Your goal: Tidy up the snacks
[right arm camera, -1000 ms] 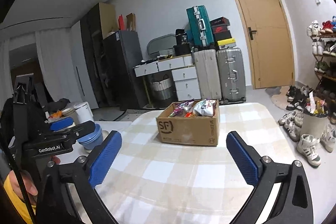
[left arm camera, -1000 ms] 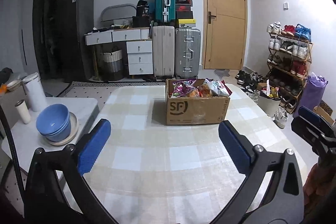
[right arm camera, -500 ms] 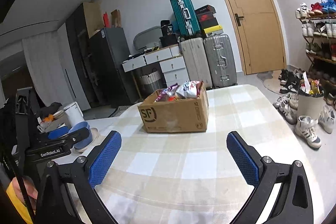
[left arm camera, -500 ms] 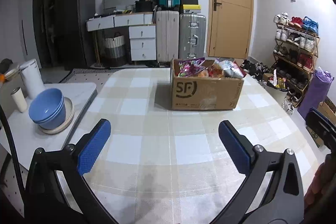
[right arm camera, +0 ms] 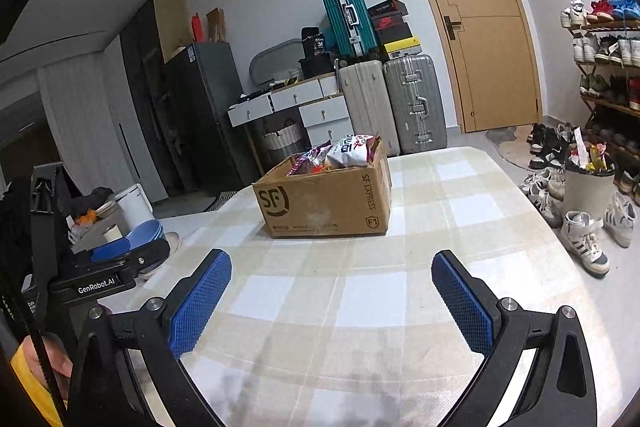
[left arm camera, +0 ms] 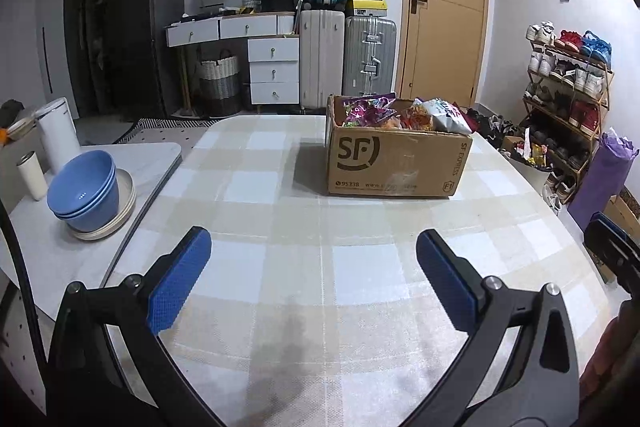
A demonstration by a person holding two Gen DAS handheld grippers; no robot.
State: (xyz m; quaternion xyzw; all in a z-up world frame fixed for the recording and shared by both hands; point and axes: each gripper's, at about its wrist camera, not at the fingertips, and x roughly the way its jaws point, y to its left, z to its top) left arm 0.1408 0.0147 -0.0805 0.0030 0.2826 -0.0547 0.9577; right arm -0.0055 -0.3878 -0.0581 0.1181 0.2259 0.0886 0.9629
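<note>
Checked beige-and-white cloth covered the table (left arm camera: pixel 320 267) that I was working over, with suitcases, a white drawer unit and a wooden door (left arm camera: pixel 444 3) standing against the far wall. On that cloth, well ahead of both tools, sat the brown cardboard box printed with "SF" (left arm camera: pixel 396 163), open at the top and heaped with crinkled snack bags (left arm camera: pixel 400 113) in purple, orange and white; from the right wrist view the same box (right arm camera: pixel 328 201) sat a little left of centre, its bags (right arm camera: pixel 340 155) poking above the rim. I had the left gripper (left arm camera: pixel 314 275) hovering above the tablecloth with its blue textured pads (left arm camera: pixel 178 285) spread wide apart, holding nothing and touching nothing. The right gripper (right arm camera: pixel 332 293) hung likewise over the cloth, its blue pads (right arm camera: pixel 200 307) equally far apart and gripping nothing. Off to the left, on a lower white side table (left arm camera: pixel 52 251), stacked blue bowls (left arm camera: pixel 86 189) rested on a cream plate, with a white cylindrical canister (left arm camera: pixel 60 133) and a small white cup behind them. A shoe rack (left arm camera: pixel 568 87) crowded with sneakers lined the right wall.
</note>
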